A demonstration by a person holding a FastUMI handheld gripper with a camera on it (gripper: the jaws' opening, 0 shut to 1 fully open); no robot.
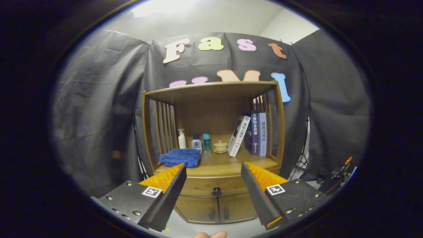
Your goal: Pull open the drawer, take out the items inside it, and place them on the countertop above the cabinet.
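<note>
Drawer (216, 185), closed, sits under the wooden cabinet's (213, 132) countertop (228, 163), its dark round knob (216, 191) below the towel (180, 157). Your gripper (213, 191) hangs released and empty, short of that knob. It's small and smooth, so an off-centre pinch could slip. Soft blue towel, bottles and books crowd the countertop.
</note>
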